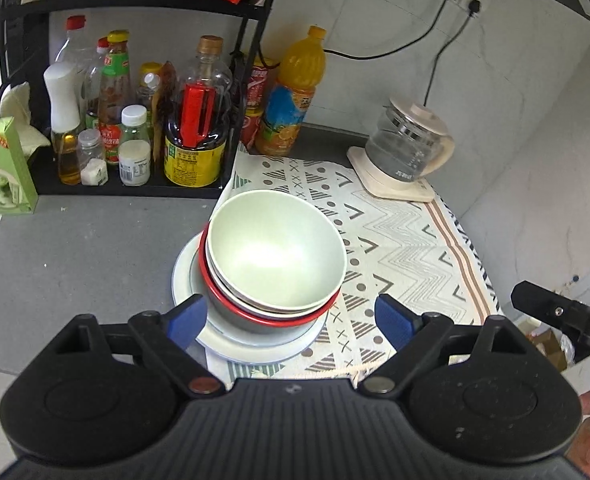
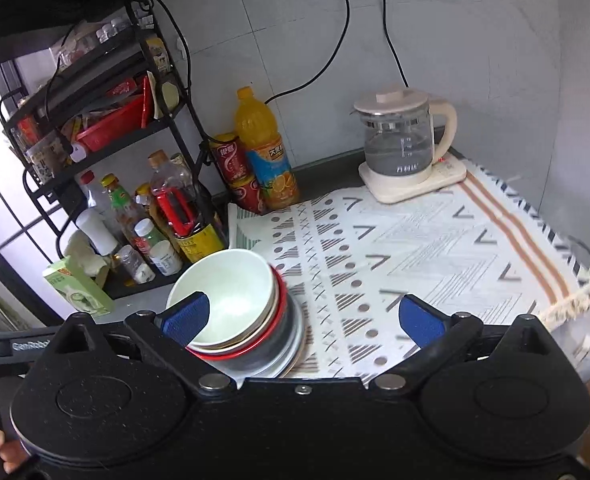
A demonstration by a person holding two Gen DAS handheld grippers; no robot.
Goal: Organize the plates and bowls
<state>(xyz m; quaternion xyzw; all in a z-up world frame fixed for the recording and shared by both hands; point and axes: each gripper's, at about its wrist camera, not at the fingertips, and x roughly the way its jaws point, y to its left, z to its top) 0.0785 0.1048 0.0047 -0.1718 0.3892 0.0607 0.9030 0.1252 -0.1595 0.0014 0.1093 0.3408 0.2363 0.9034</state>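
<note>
A pale green bowl [image 1: 275, 252] tops a stack: it nests in a white bowl, then a red-rimmed bowl [image 1: 263, 318], all on a white plate [image 1: 185, 280] at the left edge of the patterned cloth. My left gripper [image 1: 291, 318] stands open, its blue pads on either side of the stack's near side and clear of it. In the right wrist view the same stack [image 2: 235, 304] sits at lower left. My right gripper [image 2: 303, 318] is open above the cloth, its left pad in front of the green bowl and nothing between the fingers.
A black rack [image 1: 135, 92] with sauce and oil bottles stands behind the stack. An orange juice bottle [image 1: 293, 92] and red cans are beside it. A glass kettle [image 1: 409, 148] sits at the cloth's far right, cords running to wall sockets. A green carton [image 1: 1, 164] stands left.
</note>
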